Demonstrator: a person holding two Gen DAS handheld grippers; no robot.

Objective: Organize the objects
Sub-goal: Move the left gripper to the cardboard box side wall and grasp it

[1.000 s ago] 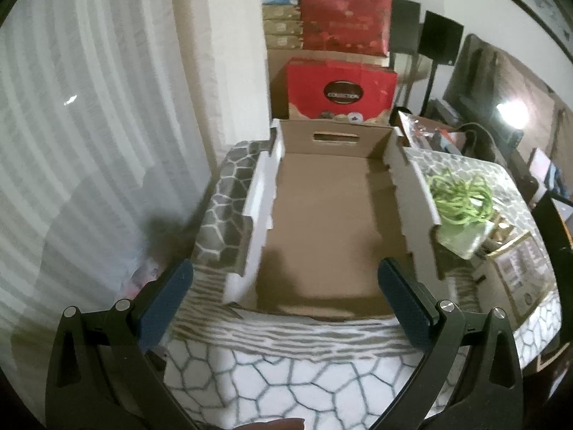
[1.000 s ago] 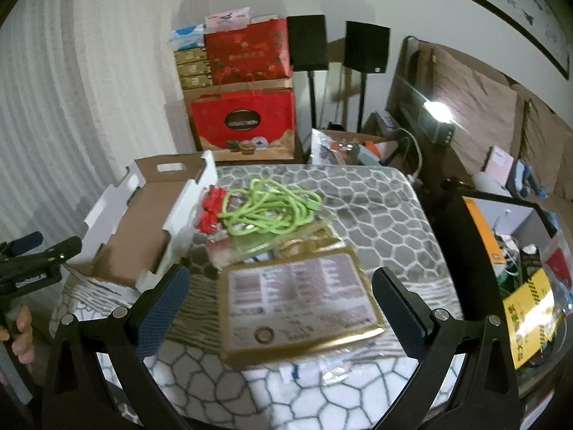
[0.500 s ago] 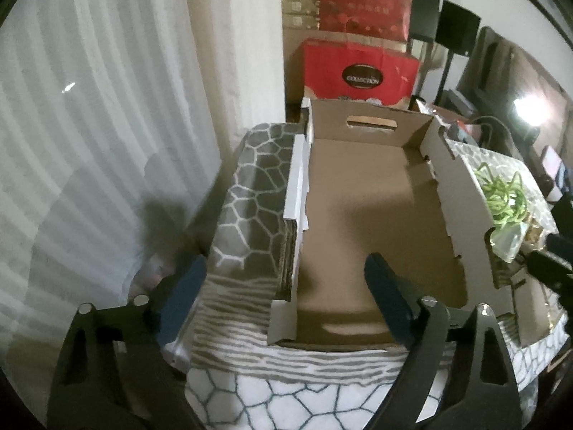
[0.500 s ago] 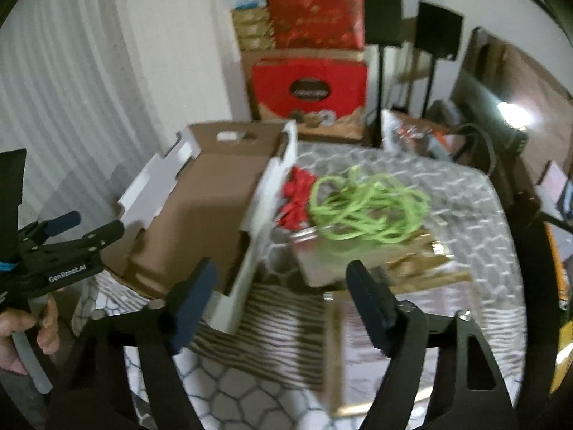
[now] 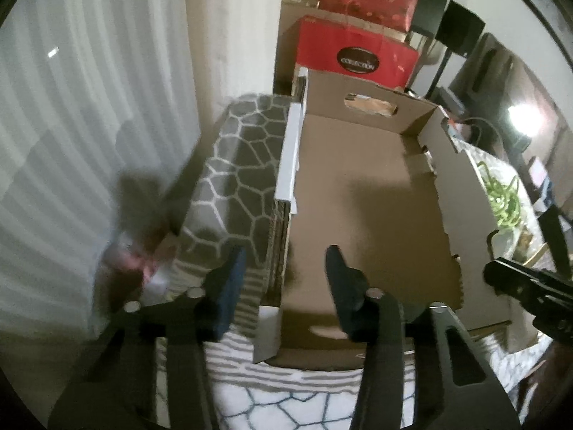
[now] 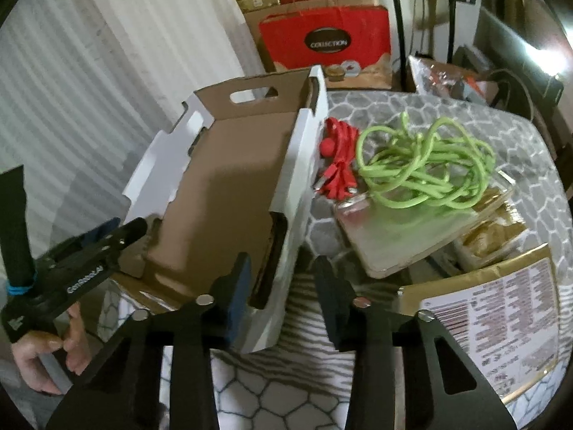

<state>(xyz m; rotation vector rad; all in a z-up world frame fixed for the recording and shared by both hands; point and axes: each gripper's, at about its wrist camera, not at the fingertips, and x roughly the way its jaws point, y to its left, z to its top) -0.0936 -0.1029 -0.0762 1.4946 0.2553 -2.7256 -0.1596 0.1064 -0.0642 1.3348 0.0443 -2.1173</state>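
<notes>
An empty cardboard box stands on the patterned tablecloth. My left gripper straddles the box's left wall near the front corner; its jaws are closing, and a gap still shows at each pad. My right gripper straddles the white right wall of the same box; its jaws are closing too, with the pads clear of the wall. Beside the box lie a red cable, a tangled green cord on a clear case, and a gold packet with a printed label.
A person's hand grips the left tool at the table's near left corner. Behind the table stand a red gift bag, stacked boxes and black speaker stands. A white curtain hangs on the left. A bright lamp glares at the right.
Both grippers have come down and forward to the box's near corners, and both pairs of jaws have narrowed from wide open. The right view has swung left, from the gold packet to the box's right wall.
</notes>
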